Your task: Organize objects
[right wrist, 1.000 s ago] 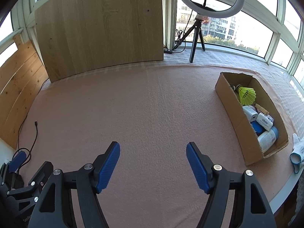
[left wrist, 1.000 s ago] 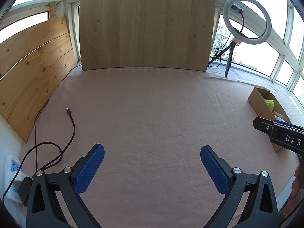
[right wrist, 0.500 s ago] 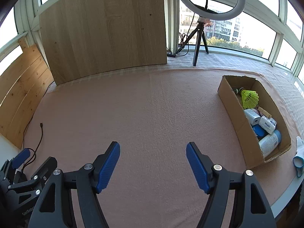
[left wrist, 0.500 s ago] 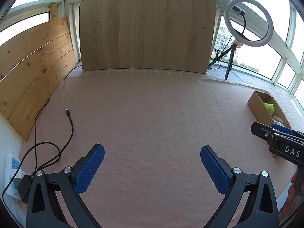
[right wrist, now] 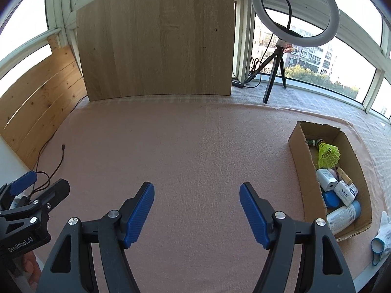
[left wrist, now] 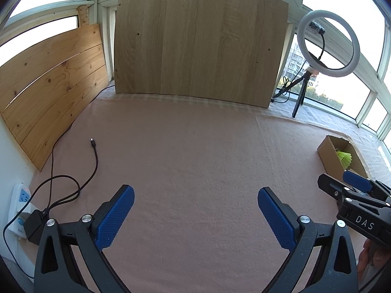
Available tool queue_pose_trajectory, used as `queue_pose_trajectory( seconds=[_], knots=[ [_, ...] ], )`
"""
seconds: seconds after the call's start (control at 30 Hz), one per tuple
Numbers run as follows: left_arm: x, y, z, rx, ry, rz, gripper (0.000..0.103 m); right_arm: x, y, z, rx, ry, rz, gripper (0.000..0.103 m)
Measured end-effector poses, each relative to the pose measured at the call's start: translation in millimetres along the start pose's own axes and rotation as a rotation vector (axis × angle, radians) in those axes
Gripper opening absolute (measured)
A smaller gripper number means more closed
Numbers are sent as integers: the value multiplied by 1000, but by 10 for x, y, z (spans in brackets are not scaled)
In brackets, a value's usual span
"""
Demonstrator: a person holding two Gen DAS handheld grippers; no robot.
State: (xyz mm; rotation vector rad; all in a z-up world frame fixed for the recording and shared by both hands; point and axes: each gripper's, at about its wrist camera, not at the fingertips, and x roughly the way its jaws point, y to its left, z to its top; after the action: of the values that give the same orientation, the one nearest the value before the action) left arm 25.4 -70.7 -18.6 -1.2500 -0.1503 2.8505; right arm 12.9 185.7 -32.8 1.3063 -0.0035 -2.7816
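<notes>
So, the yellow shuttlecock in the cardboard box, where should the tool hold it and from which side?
Probably grip the yellow shuttlecock across its open skirt, coming from above. It lies on its side in the cardboard box with the skirt free on top, while the box walls block a sideways approach and its small head points toward the far corner.

The cardboard box (right wrist: 303,171) lay open-topped on the pink cloth (right wrist: 195,146), to the right of the ring light's tripod (right wrist: 273,78) and nearer the camera. It held the sorted items. A yellow-green shuttlecock (right wrist: 328,155) lay on its side at the box end nearest the tripod, cork tip toward a small dark-green item (right wrist: 312,142) (too small to identify). Farther from the tripod lay a white charger block (right wrist: 326,179), a white Vinda tissue pack (right wrist: 345,193), a blue round item (right wrist: 330,199) and a white bottle (right wrist: 343,216) with a blue cap, on its side.
</notes>
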Motion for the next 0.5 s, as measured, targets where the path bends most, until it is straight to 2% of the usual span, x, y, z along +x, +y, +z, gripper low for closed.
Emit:
queue_pose_trajectory(
  seconds=[0.27,0.5],
  knots=[
    [-8,155,47,-11,16,26,102,-11,-145,-50,34,44,-2,69],
    [-124,276,165,-33,-10,1,102,-172,-35,43,-19,-3,-26,71]
  ],
)
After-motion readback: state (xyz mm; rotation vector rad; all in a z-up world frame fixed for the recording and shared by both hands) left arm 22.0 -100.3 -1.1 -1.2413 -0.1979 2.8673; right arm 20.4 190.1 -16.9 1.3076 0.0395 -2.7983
